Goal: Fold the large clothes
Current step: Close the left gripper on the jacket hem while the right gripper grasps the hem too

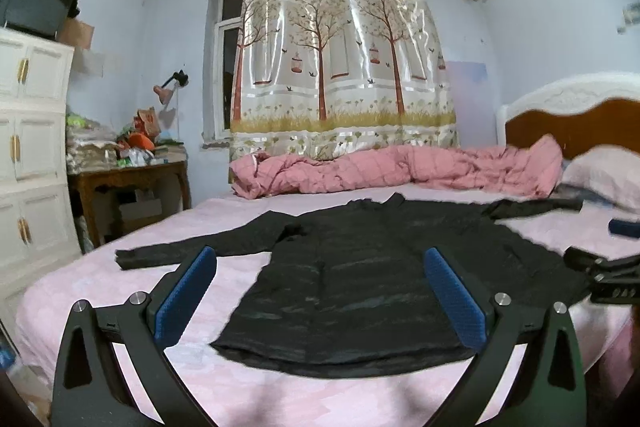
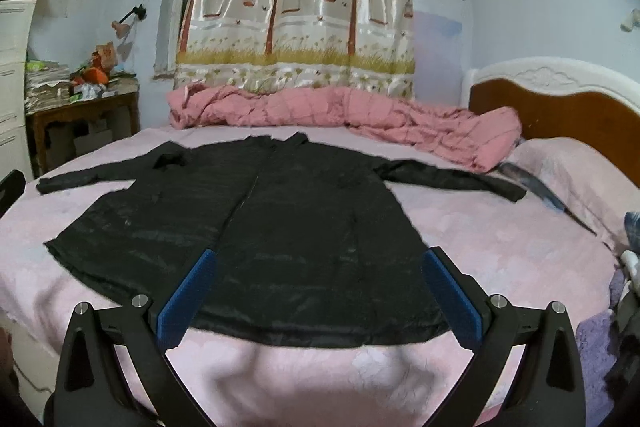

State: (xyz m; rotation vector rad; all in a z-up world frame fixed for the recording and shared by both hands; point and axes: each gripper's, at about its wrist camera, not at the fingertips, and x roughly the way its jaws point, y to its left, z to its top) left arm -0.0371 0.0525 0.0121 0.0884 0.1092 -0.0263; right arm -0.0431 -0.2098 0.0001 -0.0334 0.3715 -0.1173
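Black coat [image 2: 256, 227] flat on pink bed [image 2: 500, 239], left claw [image 1: 320, 291], right claw [image 2: 318, 293] spread wide, empty

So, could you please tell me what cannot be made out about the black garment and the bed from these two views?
- Black garment: its underside is hidden against the bed; the right wrist view cannot show which face is up.
- Its hem: partly covered by the right hand-held gripper fingers.
- Right hand-held gripper in the left wrist view: cut off by the frame edge.
- Desk clutter: too small and blurred to identify.
- Pillow: cut off at the right edge.
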